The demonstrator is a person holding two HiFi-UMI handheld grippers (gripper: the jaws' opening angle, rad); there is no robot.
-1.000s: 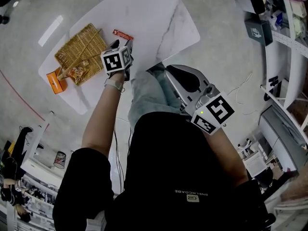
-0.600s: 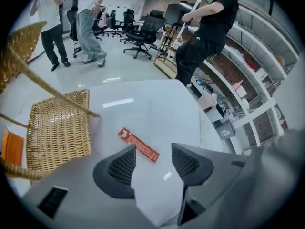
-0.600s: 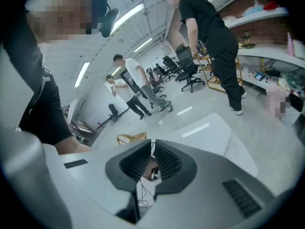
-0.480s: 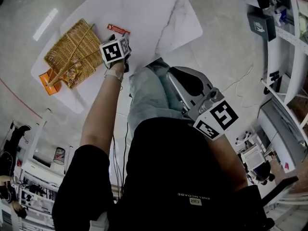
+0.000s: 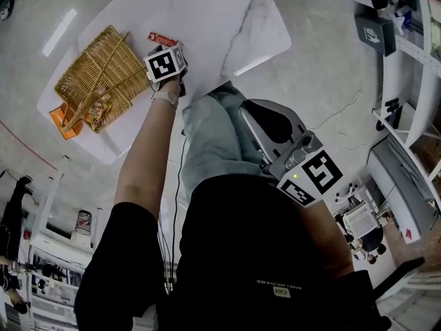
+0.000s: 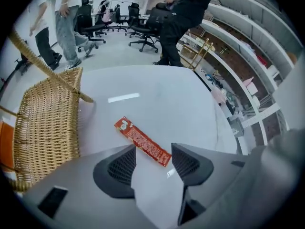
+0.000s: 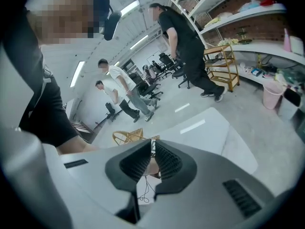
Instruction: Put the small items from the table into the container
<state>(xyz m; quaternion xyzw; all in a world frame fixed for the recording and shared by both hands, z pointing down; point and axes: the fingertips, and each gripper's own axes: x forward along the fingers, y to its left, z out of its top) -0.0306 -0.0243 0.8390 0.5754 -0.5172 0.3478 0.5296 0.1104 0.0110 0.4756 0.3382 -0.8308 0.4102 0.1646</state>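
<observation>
The white worktop [image 5: 207, 19] carries a wicker basket [image 5: 96, 67] at its left end. One snack bag [image 5: 103, 106] lies inside the basket, and an orange packet [image 5: 58, 124] pokes out at its near corner.

The left tongs [image 6: 152, 150] hang steeply over the worktop just right of the basket, with jaws spread wide and nothing between the pads. The right tongs [image 7: 151, 159] are held back by the person's body, well apart from the worktop. Their jaws are drawn nearly together on nothing.

The thing to fetch is a red wrapper strip [image 6: 142, 141], flat on the worktop and near the basket's right side. In the left gripper view its long axis runs slantwise from upper left to lower right. Its near end lies just in front of the gap between the jaw tips, closer to the right-hand tip. The left hand is plainly the nearer one. I judge that the jaws would need a slight turn to close across the strip's narrow width.

Compared with a second ago, the left tongs have come down and now sit closer over the strip. The right tongs have barely shifted.
</observation>
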